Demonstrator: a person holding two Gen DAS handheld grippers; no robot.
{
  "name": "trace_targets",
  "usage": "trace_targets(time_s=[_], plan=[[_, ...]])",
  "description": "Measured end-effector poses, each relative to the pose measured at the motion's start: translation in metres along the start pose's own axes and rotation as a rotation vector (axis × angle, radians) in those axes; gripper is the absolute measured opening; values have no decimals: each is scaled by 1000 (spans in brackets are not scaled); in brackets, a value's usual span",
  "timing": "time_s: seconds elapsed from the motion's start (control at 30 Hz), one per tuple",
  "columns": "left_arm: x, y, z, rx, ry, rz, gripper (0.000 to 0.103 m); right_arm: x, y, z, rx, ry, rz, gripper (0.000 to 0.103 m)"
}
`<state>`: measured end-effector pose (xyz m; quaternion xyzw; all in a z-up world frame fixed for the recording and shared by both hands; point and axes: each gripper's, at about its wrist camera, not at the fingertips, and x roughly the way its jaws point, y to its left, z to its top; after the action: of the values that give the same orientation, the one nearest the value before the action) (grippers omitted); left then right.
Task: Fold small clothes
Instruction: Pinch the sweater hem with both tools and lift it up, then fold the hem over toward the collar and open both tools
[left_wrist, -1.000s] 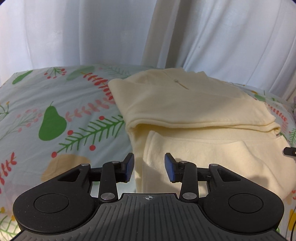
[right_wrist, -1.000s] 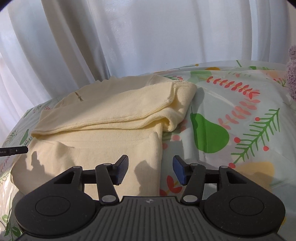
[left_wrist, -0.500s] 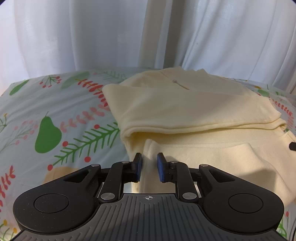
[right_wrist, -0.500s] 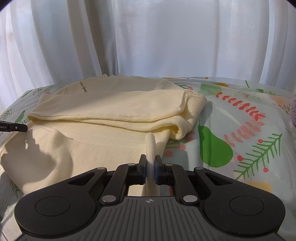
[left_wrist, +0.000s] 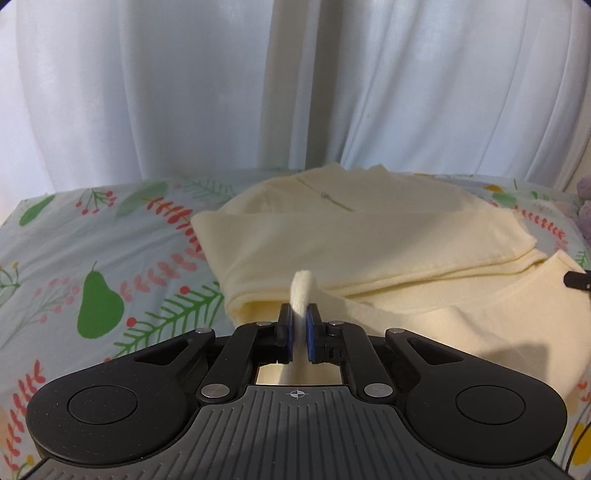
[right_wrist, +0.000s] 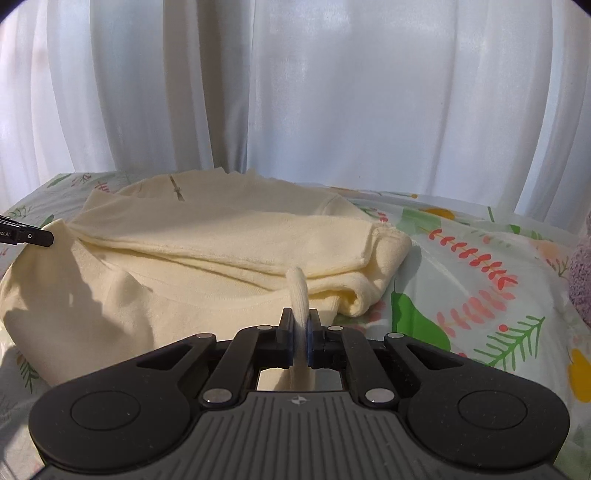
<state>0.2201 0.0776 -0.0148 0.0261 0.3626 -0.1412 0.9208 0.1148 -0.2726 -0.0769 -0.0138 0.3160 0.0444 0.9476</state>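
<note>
Pinching the near hem of the cream sweater (left_wrist: 369, 236), both tongs are clenched on a tuft of its fabric: the left tongs (left_wrist: 300, 328) at the hem's left corner, the right tongs (right_wrist: 300, 330) at its right corner. The left ones have just been closing. The sweater lies on the patterned bedsheet (left_wrist: 92, 258), its sleeves already folded across the body, its long axis running from the hem away to the collar (right_wrist: 177, 192) near the curtain (right_wrist: 332, 92). I judge the coming fold must carry the hem forward toward that collar, both corners level.

Pale yellow top (left_wrist: 369, 236); bedsheet (left_wrist: 110, 236) light blue w/ green pears, red sprigs; curtain (right_wrist: 332, 92) prob. white.
</note>
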Motion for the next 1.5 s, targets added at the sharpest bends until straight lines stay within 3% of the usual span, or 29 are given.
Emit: trace_targets(time_s=[0.1, 0.2, 0.3, 0.43, 0.47, 0.53, 0.57, 0.6, 0.67, 0.73, 0.77, 0.87, 1.0, 1.13, 1.23, 1.37, 1.47, 1.5], plan=[[-10, 5, 29, -6, -91, -2, 9, 0, -5, 25, -6, -67, -22, 6], [11, 12, 55, -11, -140, 51, 9, 24, -10, 49, -2, -94, -66, 6], [50, 21, 68, -62, -105, 70, 9, 63, -20, 64, 59, -68, -83, 6], [97, 24, 58, -67, 0, 59, 10, 106, -28, 60, 101, 4, -72, 7], [103, 23, 53, -66, 27, 48, 13, 113, -28, 57, 97, 32, -73, 7], [101, 20, 42, -54, 30, 6, 29, 117, -27, 49, 78, 64, -76, 11], [96, 17, 37, -25, 13, -24, 47, 112, -26, 45, 62, 49, -71, 18], [94, 14, 33, 5, 4, -29, 54, 107, -25, 44, 47, 45, -63, 23], [95, 2, 24, 96, -1, 8, 47, 100, -23, 40, 17, 28, -47, 28], [100, -3, 22, 140, 9, 59, 20, 100, -17, 38, -31, 32, -48, 25], [102, -4, 22, 144, 16, 83, 9, 102, -13, 37, -62, 45, -57, 9], [87, -3, 38, 128, -36, 85, 8, 103, -3, 40, -121, 53, -82, 7], [67, 1, 83, 111, -187, 71, 8, 89, -1, 76, -124, -69, -126, 7], [91, 5, 122, 74, -263, 168, 8, 117, -4, 114, -123, -141, -237, 7], [127, 13, 135, -5, -260, 204, 9, 154, -10, 127, -87, -138, -290, 7], [177, 13, 127, -21, -159, 265, 10, 194, -14, 124, -39, -84, -316, 7], [198, 17, 113, -41, -91, 319, 15, 207, -17, 116, -11, -41, -323, 8], [199, 20, 110, -59, -76, 320, 23, 207, -19, 114, 8, -20, -324, 8]])
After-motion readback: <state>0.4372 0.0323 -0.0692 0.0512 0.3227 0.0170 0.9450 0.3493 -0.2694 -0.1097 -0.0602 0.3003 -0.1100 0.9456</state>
